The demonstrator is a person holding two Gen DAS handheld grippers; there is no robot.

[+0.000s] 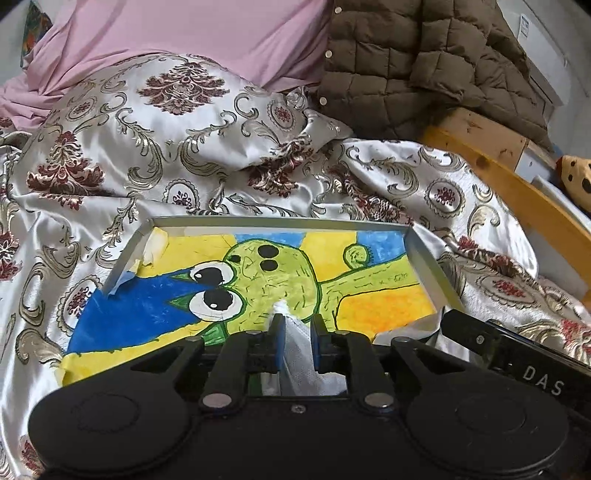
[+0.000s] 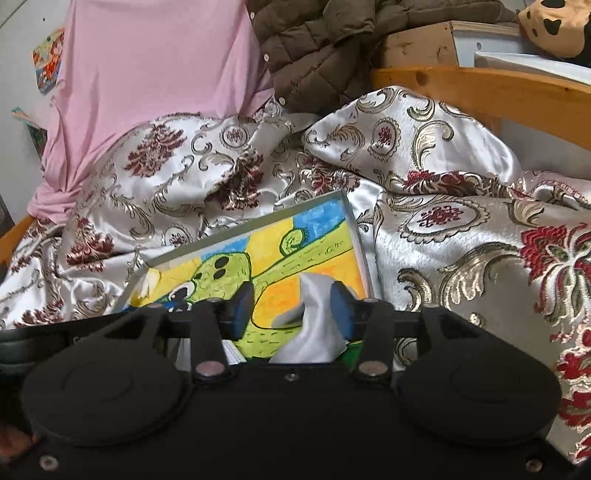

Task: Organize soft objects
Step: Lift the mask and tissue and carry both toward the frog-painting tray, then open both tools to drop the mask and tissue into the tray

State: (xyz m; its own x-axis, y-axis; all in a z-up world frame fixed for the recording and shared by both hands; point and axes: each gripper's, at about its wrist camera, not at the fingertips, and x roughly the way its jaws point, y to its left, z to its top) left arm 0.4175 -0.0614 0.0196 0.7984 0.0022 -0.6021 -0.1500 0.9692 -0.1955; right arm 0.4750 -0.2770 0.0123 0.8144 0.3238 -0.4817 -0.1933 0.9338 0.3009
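Note:
A white, thin cloth (image 1: 299, 350) stands bunched up between the blue pads of my left gripper (image 1: 297, 325), whose jaws stand narrowly apart and sit loosely around it. In the right wrist view the same white cloth (image 2: 317, 314) leans against the right-hand pad (image 2: 341, 306) of my right gripper (image 2: 291, 302). That gripper is open, with a clear gap to its other pad. Both grippers hover side by side over the near edge of a framed painting (image 1: 369, 306) of a green cartoon figure, which lies flat on the bed.
A silvery satin cover with red and gold ornaments (image 1: 147, 147) is crumpled across the bed. Behind it lie a pink sheet (image 1: 203, 33) and a brown quilted jacket (image 1: 406, 55). A wooden bed rail (image 1: 517, 192) and a spotted plush toy (image 1: 576, 177) are at the right.

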